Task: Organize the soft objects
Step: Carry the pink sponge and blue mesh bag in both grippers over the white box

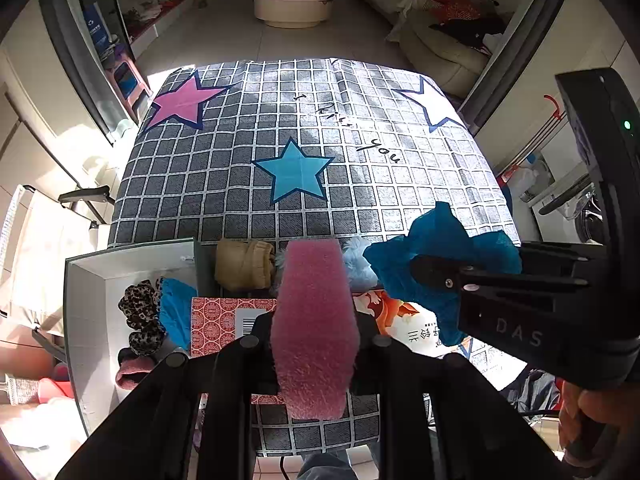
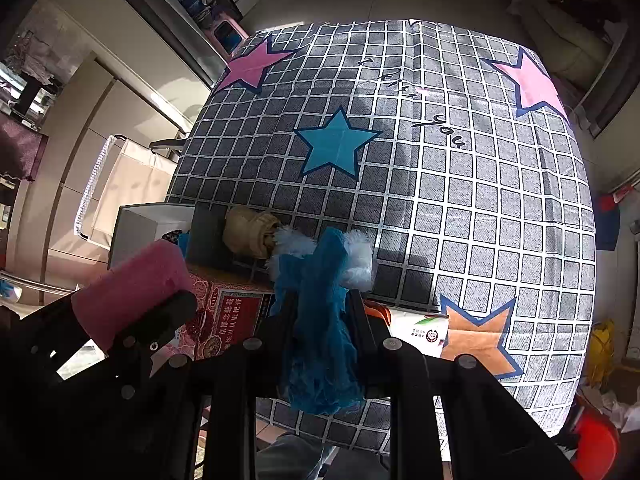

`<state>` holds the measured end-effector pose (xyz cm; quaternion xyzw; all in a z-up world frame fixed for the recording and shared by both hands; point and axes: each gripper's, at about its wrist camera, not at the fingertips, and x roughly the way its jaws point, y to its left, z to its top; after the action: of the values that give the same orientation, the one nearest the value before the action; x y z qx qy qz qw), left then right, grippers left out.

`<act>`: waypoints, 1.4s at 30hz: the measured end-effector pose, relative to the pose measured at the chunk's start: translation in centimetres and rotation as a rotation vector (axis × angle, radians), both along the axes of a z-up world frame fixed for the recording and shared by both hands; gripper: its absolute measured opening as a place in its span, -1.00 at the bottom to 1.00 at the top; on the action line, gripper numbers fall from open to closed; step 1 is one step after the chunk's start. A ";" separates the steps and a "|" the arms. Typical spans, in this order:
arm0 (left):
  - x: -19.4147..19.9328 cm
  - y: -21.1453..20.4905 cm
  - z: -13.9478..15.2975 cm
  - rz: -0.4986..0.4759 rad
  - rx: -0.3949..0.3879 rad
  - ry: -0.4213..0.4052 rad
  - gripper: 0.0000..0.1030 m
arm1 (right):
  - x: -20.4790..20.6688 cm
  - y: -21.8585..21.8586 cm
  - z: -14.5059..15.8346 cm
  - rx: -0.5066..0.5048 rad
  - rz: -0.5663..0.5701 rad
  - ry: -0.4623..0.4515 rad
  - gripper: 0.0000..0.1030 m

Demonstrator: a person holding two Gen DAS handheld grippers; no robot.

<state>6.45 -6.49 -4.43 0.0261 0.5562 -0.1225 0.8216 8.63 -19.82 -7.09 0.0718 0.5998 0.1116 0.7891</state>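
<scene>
My left gripper (image 1: 314, 344) is closed tight on a fluffy pink sock (image 1: 314, 320), which stands up between the fingers, and my right gripper (image 2: 322, 344) is closed in the same way on a crumpled blue cloth (image 2: 322, 320). Both pieces hang in the air above the near edge of the bench (image 1: 280, 140), which is covered with a grey checked sheet with stars. To my left is the white box (image 1: 92, 300), and it already holds a leopard scrunchie (image 1: 140, 316), one more blue piece and something dark pink. Just behind the box edge lie a beige rolled item (image 1: 244, 264) and a pale blue fluffy thing (image 2: 360, 256), not yet sorted. I think the danger now is in the crossing: my two hands are very near each other, and both loads probably go toward the same box, so the tools can hit one another. Also the blue cloth hangs loose below my fingers, so it may catch on the box wall or on the red carton (image 1: 224, 316) and slip out. If I let go too early, the sock can fall on the floor beside the bench.
</scene>
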 end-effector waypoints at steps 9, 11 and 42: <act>-1.1 5.0 0.2 0.103 -0.016 -0.015 -0.55 | -0.2 4.6 1.1 -0.018 0.080 -0.024 -0.51; -1.4 6.0 0.2 0.126 -0.016 -0.013 -0.55 | -0.3 5.6 1.2 -0.021 0.099 -0.028 -0.51; -7.0 17.4 -4.1 0.391 0.016 0.085 -0.55 | -1.5 19.2 0.6 -0.025 0.390 -0.002 -0.51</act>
<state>-0.56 10.96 -8.56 -0.0810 0.5858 0.0428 0.8053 7.13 -0.60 -6.53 -0.0559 0.6029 0.2550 0.7539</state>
